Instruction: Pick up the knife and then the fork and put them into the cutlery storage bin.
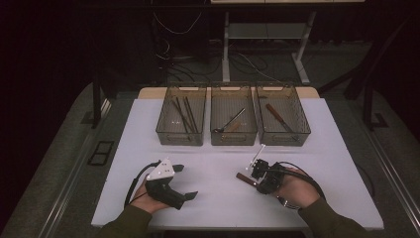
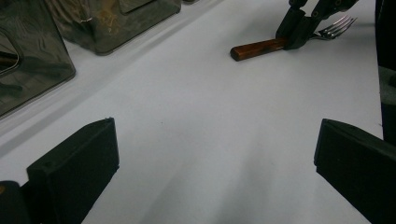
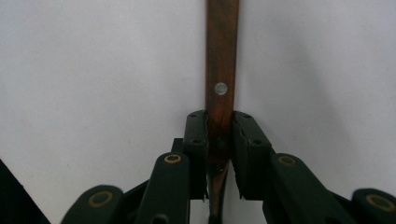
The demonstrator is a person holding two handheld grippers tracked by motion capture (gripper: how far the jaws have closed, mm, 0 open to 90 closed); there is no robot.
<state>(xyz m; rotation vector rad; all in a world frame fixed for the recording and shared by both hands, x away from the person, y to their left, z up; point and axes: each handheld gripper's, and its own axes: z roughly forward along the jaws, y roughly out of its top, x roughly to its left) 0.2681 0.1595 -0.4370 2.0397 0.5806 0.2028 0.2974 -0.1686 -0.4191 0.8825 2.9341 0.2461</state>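
While the fork (image 2: 289, 42) lies on the white bench (image 1: 218, 198), it is pinched at the neck of its wooden handle by the right gripper (image 3: 219, 154).

Jaws of the right gripper are seen pressed against both sides of the handle, just behind its rivet; the tines point away toward the bins. The fork is judged light and stiff, its wood giving better purchase than the slick metal neck, so a hold on the handle is preferred. The left gripper (image 1: 187, 182) is rested on the bench well apart, jaws spread, nothing between them. Three clear bins (image 1: 233, 136) stand behind, holding chopsticks (image 1: 184, 115), a spoon (image 1: 229, 124) and a knife (image 1: 278, 118); nothing is seen blocking the way to them.
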